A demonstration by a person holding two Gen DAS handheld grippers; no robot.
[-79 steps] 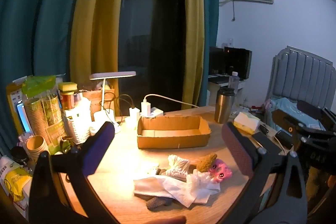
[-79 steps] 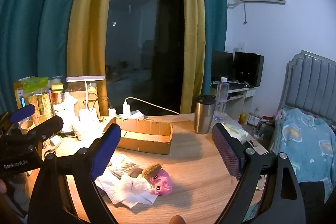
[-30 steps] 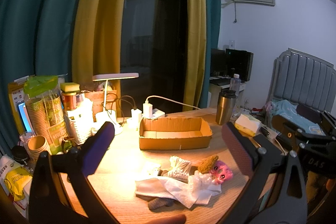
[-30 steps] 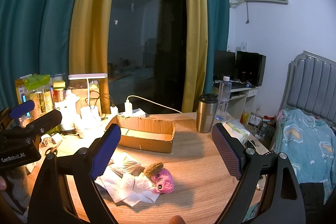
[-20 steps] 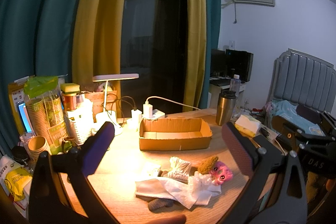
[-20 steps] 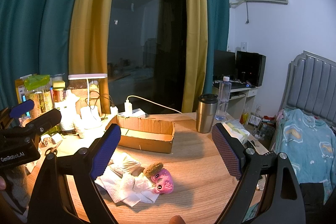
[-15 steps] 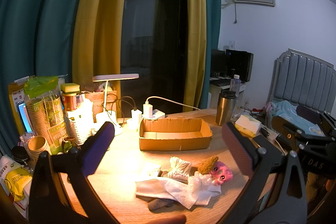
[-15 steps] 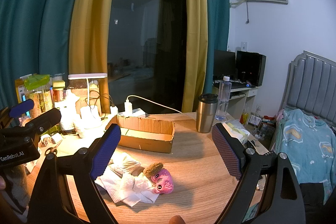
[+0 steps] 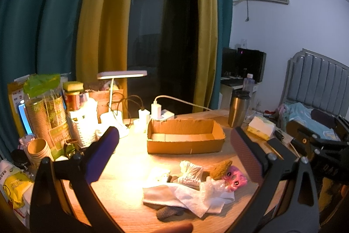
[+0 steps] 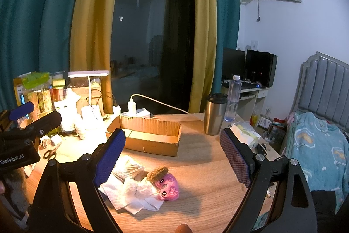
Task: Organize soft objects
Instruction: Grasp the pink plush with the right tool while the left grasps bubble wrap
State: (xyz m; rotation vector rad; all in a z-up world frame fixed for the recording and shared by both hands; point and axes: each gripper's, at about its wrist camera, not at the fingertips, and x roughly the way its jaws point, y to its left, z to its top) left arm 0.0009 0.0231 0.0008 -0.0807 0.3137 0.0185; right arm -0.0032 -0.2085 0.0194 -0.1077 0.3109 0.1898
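A: Why do both hang back from the pile?

B: Judging by the empty cardboard box [image 9: 185, 137] just beyond, they're lining up. Left hand-held gripper [image 9: 174, 156] gapes wide, holding nothing; tissues [image 9: 192, 195] and pink plush toy [image 9: 234, 178] lie heaped near on the table [image 9: 130, 167].

A: And the right view?

B: It shows scissors [image 10: 51, 153] far left (hidden otherwise); right hand-held gripper [image 10: 172, 158] equally wide, empty.
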